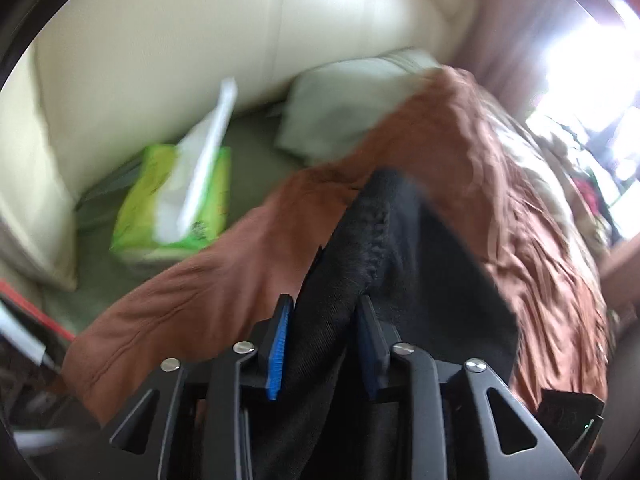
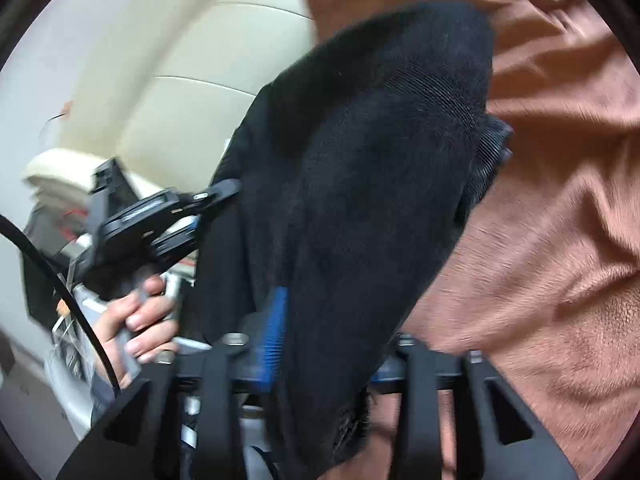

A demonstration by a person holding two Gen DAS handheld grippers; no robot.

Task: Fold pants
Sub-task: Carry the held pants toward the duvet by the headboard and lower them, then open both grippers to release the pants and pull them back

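— Since both grippers are so close over the rust-brown cover, is this where the black pants get laid?

— I'd judge so. The pants hang bunched from the two of them just above the cover, one edge in each, so that the cloth can spread flat across it.

— Is the left gripper pinching?

— Cloth fills the gap between its fingers, but whether they squeeze it I cannot tell. The right gripper has its fingers apart, with the cloth lying slack between them.

— And beyond the cover?

— A green tissue pack sits just past its far edge, with a pale cushion beside it. The cream sofa back rises behind them. Keeping the pants on the cover avoids that clutter.
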